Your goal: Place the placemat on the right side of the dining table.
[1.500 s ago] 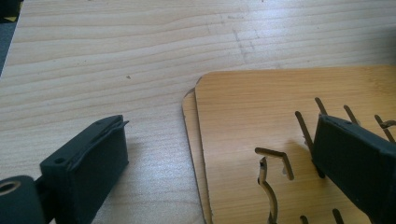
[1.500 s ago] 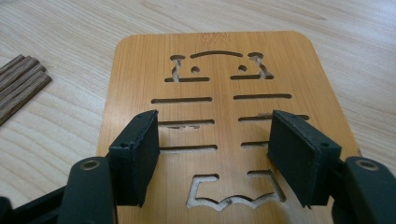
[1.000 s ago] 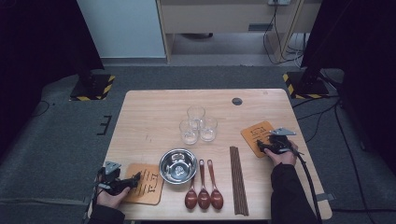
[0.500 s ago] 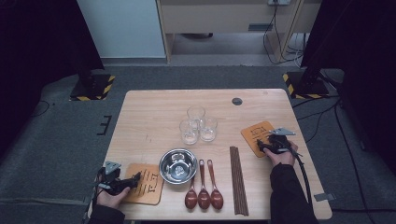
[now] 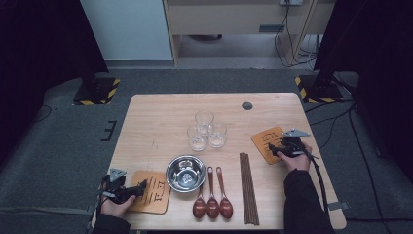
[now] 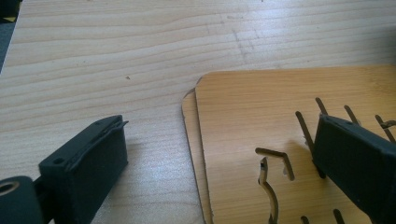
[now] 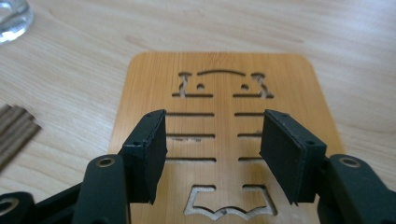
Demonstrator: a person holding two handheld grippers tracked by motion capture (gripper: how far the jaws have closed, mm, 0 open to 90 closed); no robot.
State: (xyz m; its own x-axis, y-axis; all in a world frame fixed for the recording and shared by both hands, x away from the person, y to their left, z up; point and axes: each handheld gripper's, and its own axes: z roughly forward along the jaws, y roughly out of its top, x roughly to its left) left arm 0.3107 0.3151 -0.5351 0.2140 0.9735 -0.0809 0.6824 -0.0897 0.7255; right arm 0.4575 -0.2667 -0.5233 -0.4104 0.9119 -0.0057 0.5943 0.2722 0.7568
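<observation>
Wooden coasters are being addressed at both ends of the worktop [image 5: 160,112]. In the high view, the right gripper [image 5: 273,150] rests over the right coaster [image 5: 265,141] at three o'clock, and the left gripper [image 5: 141,187] over the left coaster [image 5: 155,192] at seven o'clock.

In the left gripper view, jaws are held apart astride the edge of two stacked coasters [image 6: 289,126], a doubling not evident from above.

In the right gripper view, jaws stand apart, having just narrowed, with only the cut-out coaster [image 7: 219,93] beneath. An edge should be caught, not the flat face.
</observation>
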